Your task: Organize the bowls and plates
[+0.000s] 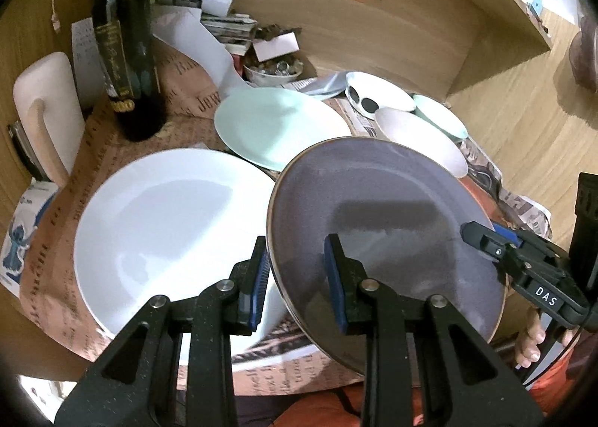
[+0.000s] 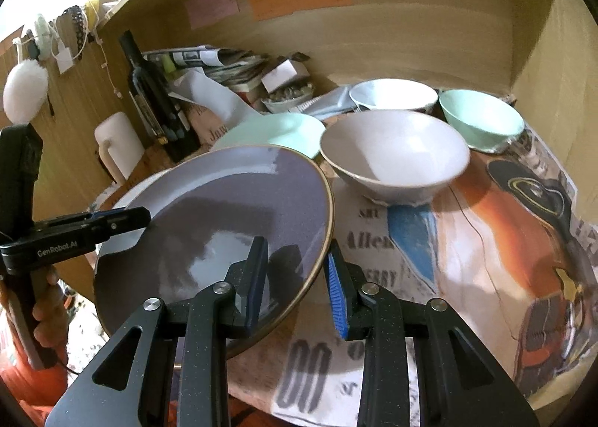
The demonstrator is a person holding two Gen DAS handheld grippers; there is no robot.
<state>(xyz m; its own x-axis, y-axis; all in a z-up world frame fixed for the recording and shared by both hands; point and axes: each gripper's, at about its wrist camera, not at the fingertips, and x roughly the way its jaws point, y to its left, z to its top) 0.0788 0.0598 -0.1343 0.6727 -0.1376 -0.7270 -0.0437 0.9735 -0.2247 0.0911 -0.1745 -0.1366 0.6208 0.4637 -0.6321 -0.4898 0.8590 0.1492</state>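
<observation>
light: dim, warm | glare: grey plate (image 2: 224, 210) sheen | edges: fisheye bend, dark vignette | blur: slight

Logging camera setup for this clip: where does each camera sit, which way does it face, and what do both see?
Left wrist: rides the left tongs, looking forward over the grey plate straddled at its rim, white plate beside; the right tongs and fingers show.
Right wrist: rides the right tongs, facing the plate's opposite rim and a white bowl; the left tongs and hand show.
Shared: grey plate, mint plate, wine bottle.
</observation>
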